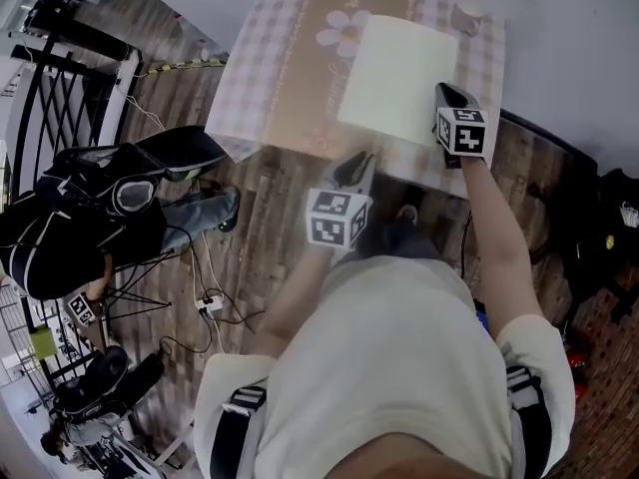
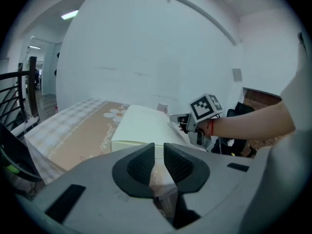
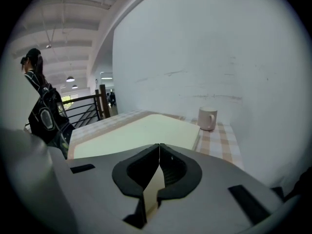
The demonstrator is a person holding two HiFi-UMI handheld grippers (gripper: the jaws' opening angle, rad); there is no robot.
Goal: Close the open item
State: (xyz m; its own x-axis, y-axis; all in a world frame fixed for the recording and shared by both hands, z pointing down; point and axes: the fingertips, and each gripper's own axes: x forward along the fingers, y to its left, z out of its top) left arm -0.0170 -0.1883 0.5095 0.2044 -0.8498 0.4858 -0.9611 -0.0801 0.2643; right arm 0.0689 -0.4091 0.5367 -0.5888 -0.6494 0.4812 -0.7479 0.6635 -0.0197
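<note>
A pale cream flat box-like item [image 1: 399, 63] lies on the checked tablecloth of the table [image 1: 270, 78], its top face level and flat. My left gripper [image 1: 354, 168] hovers at the table's near edge, just short of the item [image 2: 141, 126]; its jaws stand a narrow gap apart with nothing between them [image 2: 159, 150]. My right gripper [image 1: 446, 93] sits at the item's right edge, jaw tips touching, holding nothing [image 3: 159, 147]. It also shows in the left gripper view, with the right gripper [image 2: 185, 125] beside the item's far corner. The cream top [image 3: 141, 133] stretches ahead of the right jaws.
A beige mug [image 1: 466, 16] [image 3: 207, 118] stands at the table's far right corner near the white wall. Left of the table are a black backpack [image 1: 100, 208] on a stand, a black railing [image 1: 40, 98], and a power strip with cables [image 1: 210, 302] on the wood floor.
</note>
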